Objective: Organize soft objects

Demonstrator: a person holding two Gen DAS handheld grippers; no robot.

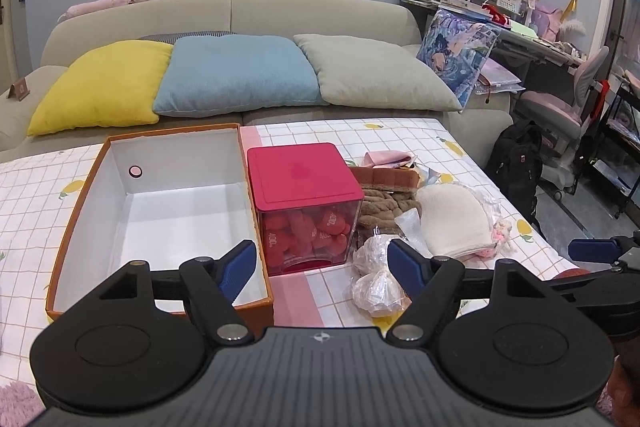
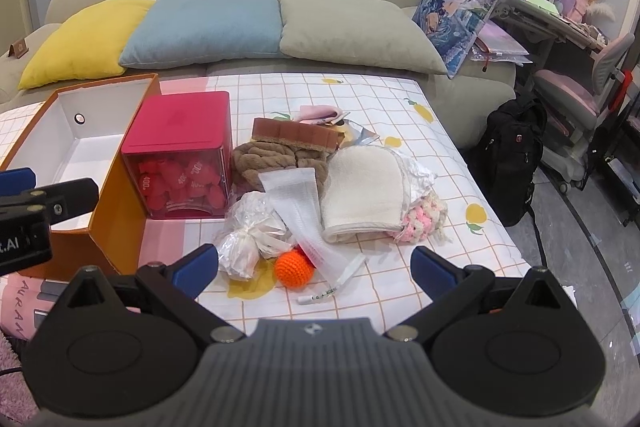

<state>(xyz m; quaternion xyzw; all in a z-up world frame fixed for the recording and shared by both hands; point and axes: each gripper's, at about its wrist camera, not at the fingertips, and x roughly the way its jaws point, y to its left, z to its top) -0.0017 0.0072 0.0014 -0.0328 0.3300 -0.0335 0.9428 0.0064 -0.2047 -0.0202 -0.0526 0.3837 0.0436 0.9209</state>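
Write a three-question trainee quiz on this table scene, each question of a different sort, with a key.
1. True or false: the orange box already holds soft things.
2. Multiple choice: the orange crocheted ball lies nearest to which gripper? A) left gripper B) right gripper C) neither is in view.
3. Fill in: the clear container with the red lid stands directly to the ____ of the orange box in the left wrist view.

Key: 1. False; it is bare inside. 2. B; the ball sits just ahead, between its open fingers. 3. right.
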